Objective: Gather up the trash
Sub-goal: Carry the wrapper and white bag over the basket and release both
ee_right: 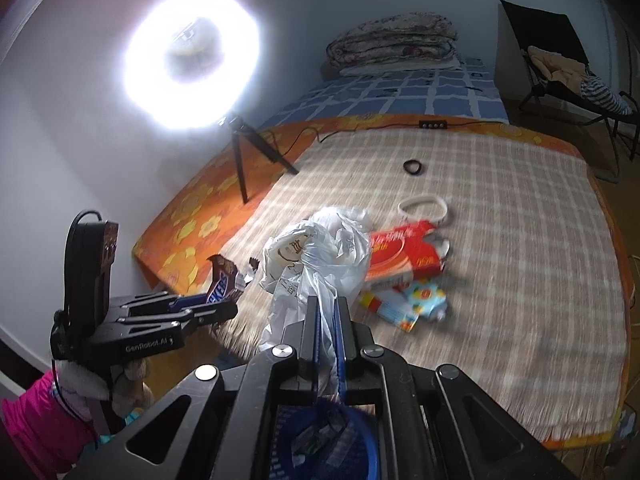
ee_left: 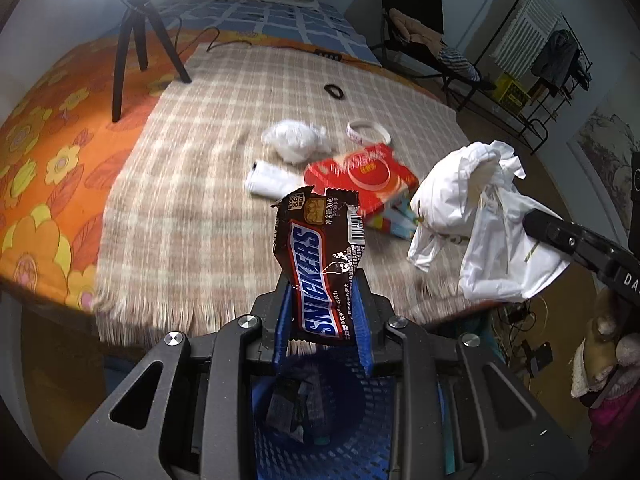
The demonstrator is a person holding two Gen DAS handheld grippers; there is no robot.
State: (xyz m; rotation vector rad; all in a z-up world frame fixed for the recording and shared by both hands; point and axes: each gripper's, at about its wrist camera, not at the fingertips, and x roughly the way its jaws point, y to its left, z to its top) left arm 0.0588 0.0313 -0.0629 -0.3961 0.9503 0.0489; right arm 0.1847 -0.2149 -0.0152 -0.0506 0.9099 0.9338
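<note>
- Wrapper (ee_left: 316, 264) stands between the closed fingers of the left gripper (ee_left: 324, 312), held by its lower end, above the near edge of the bed (ee_left: 200, 200).
- It is light, thin and crinkly; it will probably bend and slip easily, so a hold on the flat end seems best.
- Right gripper (ee_right: 326, 320) is closed on the bag (ee_right: 316, 260), soft and floppy, just right of the wrapper.
- Farther on the blanket lie a red box (ee_left: 360, 178), crumpled plastic (ee_left: 296, 140) and a tape ring (ee_left: 366, 130).
- A blue basket (ee_left: 320, 420) shows below the left fingers.
</note>
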